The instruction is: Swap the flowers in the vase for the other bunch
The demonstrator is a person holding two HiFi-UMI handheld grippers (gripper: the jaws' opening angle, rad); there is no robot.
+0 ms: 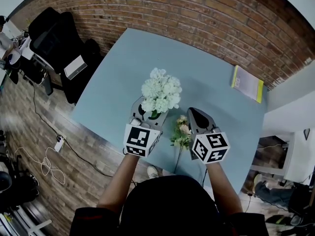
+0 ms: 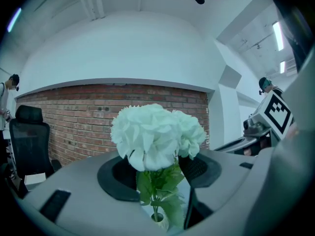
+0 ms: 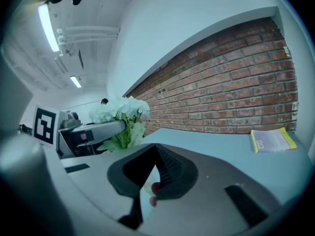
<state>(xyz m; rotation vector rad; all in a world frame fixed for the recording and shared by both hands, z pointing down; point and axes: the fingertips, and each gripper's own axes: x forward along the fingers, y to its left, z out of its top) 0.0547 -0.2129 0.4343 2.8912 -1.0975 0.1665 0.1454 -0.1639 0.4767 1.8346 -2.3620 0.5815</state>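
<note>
The left gripper (image 1: pixel 149 113) pinches the white bunch (image 1: pixel 161 91) low on its leafy stems, and the blooms stand upright above the jaws. The stem runs down to the mouth of the vase (image 2: pixel 158 221) just beneath. The right gripper (image 1: pixel 198 116) has its jaws pressed together, with nothing clearly held. The other bunch (image 1: pixel 182 132) lies on the table (image 1: pixel 216 77) between the grippers, just left of the right one.

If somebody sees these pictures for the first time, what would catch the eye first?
First the big white flowers mid-table, their leafy stems clamped in the left tongs above a small vase. Next, the smaller pinkish bunch lying on the blue table beside the shut right tongs, and a yellow book at the far right corner.
</note>
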